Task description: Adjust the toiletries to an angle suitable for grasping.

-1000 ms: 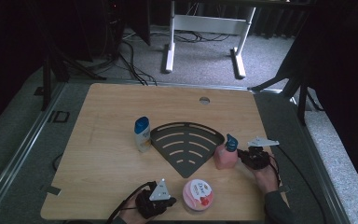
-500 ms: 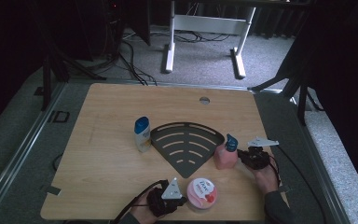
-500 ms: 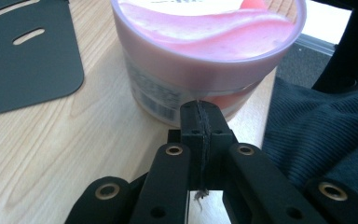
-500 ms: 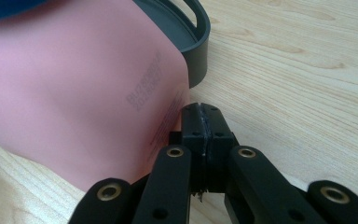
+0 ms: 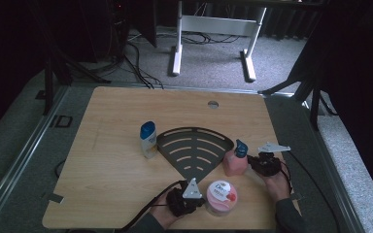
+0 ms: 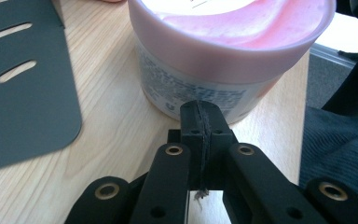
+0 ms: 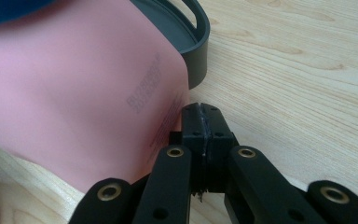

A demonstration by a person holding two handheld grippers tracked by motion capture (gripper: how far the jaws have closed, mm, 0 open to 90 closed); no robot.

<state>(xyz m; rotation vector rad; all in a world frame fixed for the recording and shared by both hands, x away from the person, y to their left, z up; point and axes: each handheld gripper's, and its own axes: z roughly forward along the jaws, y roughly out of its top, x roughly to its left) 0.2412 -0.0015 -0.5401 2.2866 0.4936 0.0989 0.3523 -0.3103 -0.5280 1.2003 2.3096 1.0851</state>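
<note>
On the wooden desk [image 5: 107, 160] a dark, fan-shaped slotted tray [image 5: 194, 148] lay near the middle, its point towards the person. The left claw [image 5: 201, 200] sat low at the near edge, held in the person's left hand [image 5: 167, 213], with its tip against the side of a round pink-lidded cream jar [image 5: 222, 197] that stood just in front of the tray's point. In the left gripper view the two black jaws stood pressed flat together, clenched on nothing, their joined tip at the printed white wall of the jar [image 6: 223, 60]; whether the tip actually touched the wall or stopped just short could not be told. The tray [image 6: 23, 88] showed to the left of that view, apart from the jar. The right claw [image 5: 253, 162], held in the right hand [image 5: 277, 182], rested at the right side of a pink bottle with a blue cap [image 5: 236, 159], which stood upright against the right corner of the tray. In the right gripper view its jaws were likewise clenched together with nothing between them, the tip lying against or right beside the lower wall of the pink bottle [image 7: 84, 102], with the raised rim of the tray [image 7: 193, 42] just behind the bottle. A white bottle with a blue cap [image 5: 148, 139] stood upright just beside the tray's left corner, well apart from both claws.
</note>
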